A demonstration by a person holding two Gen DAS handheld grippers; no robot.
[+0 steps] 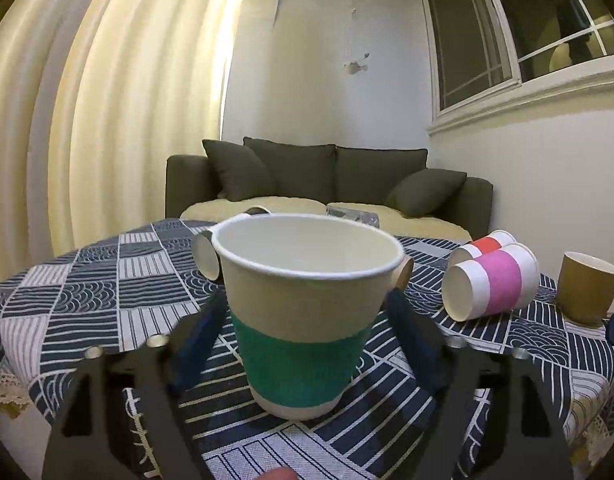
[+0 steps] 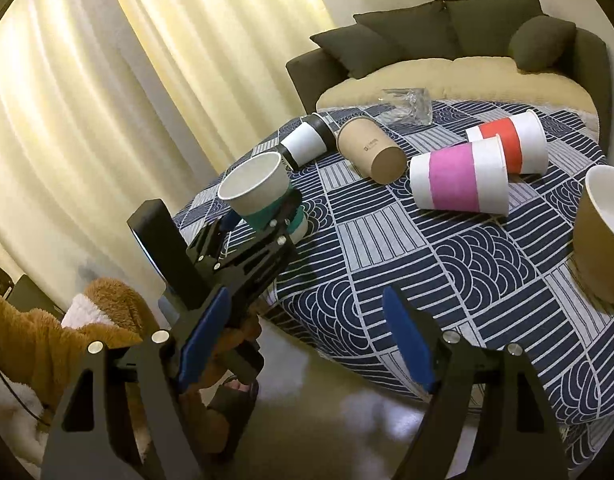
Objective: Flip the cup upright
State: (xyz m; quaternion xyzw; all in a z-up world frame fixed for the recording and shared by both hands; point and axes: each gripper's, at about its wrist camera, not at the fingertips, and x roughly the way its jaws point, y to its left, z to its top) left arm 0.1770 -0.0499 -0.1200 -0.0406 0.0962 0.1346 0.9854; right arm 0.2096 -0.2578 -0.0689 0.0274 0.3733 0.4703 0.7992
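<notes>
Left hand-held gripper (image 1: pixel 303 336): released, its blue pads (image 1: pixel 197 344) standing apart from the cup walls on either side, with a gap showing on each flank in the left wrist view.
Right hand-held gripper (image 2: pixel 307 344): spread wide and empty, hanging off the tabletop edge over the floor, well apart from every cup.
Task cup: white paper cup with a teal-green band (image 1: pixel 307 312), mouth up, base resting on the navy-and-white patterned tablecloth (image 1: pixel 87 280); in the right wrist view it sits at about 10 o'clock on the tabletop, near the curtain-side edge, still framed by the left tool.
Progress: as I judge it, the flip itself is done for this cup, since it stands upright on its own base with no pad touching it; what is left is to draw the left tool back without nudging the light cup.
Other cups: pink-banded white paper cup (image 2: pixel 459 180) and red-banded white paper cup (image 2: pixel 511 144) lie on their sides at about 2 o'clock, touching or nearly so; plain brown paper cup (image 2: pixel 371 154) and black-and-white paper cup (image 2: pixel 307 142) lie on their sides near 12 o'clock. If the task covers them, they remain to be turned.
Bystanders: mustard ceramic mug (image 1: pixel 583 292) upright at 3 o'clock; clear glass tumbler (image 2: pixel 407 106) at the far edge.
</notes>
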